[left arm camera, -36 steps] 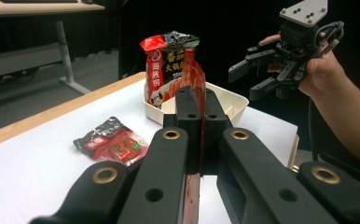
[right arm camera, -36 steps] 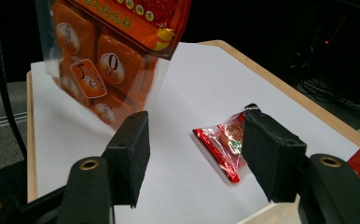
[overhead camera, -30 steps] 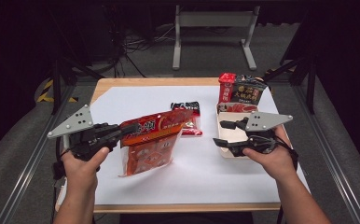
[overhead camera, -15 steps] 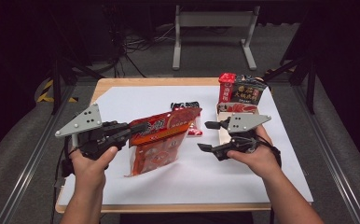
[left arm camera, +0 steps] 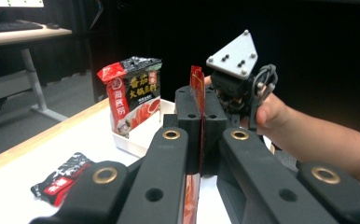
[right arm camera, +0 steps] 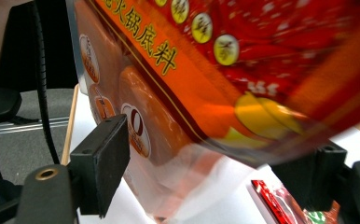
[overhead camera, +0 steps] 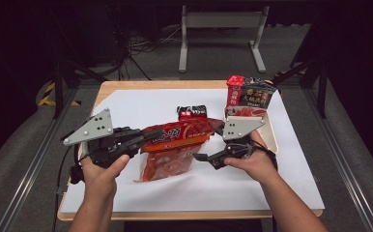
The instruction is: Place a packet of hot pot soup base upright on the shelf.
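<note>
Above the table, left gripper [overhead camera: 143, 137] clamps the red pouch [overhead camera: 175, 145], level.

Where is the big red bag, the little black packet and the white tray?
Big red bag [overhead camera: 177, 140]: high view, middle of its printed front.
Little black packet [overhead camera: 192, 111]: high view, its middle.
White tray [overhead camera: 271, 137]: high view, its right rim.
</note>
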The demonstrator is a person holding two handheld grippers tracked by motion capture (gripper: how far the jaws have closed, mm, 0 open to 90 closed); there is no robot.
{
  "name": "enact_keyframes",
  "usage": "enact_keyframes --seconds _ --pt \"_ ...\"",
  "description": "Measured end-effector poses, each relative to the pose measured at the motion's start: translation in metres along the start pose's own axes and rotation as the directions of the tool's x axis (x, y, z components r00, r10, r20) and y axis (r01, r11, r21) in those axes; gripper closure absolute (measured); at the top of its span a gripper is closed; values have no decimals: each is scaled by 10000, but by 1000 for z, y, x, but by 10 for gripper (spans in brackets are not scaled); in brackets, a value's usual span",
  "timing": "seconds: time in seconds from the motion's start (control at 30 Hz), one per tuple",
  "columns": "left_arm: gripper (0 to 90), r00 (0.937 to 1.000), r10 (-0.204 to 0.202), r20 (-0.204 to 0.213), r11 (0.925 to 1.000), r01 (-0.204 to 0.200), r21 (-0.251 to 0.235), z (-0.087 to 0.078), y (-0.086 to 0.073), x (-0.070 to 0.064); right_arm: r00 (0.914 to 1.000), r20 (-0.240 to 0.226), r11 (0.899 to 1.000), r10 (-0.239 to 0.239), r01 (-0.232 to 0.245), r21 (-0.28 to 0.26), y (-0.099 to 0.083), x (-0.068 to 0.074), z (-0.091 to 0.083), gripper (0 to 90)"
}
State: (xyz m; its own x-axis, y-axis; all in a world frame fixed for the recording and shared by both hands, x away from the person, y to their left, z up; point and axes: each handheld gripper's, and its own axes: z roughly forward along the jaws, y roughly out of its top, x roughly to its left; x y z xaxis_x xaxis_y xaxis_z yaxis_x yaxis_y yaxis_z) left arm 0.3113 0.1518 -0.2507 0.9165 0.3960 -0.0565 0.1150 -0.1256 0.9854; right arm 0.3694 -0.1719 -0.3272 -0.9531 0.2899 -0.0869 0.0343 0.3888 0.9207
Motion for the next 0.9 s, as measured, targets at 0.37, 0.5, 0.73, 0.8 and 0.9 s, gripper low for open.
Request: enact_keyframes --seconds 0.37,0.5,0.73,0.8,0.9 --pt "900 9997 252 35 9997 -252 -16 6 -1 -3 9970 -716 9995 -295 300 64 -9 0 17 237" --pt "900 9997 247 40 9997 -247 -32 7 -1 -3 9958 -892 9998 -215 214 -22 -11 -2 18 245" --pt "900 9992 380 92 9992 -378 -132 8 -1 -4 9918 -1276 9996 -114 82 -259 -14 -7 21 283" --pt "900 9992 383 88 9992 -382 -135 8 -1 -4 9915 -1298 9996 -106 73 -258 -14 -7 22 288" --pt "900 9994 344 56 9992 -343 -204 7 -2 -4 9899 -1412 9997 -139 108 -221 -14 -6 22 309"
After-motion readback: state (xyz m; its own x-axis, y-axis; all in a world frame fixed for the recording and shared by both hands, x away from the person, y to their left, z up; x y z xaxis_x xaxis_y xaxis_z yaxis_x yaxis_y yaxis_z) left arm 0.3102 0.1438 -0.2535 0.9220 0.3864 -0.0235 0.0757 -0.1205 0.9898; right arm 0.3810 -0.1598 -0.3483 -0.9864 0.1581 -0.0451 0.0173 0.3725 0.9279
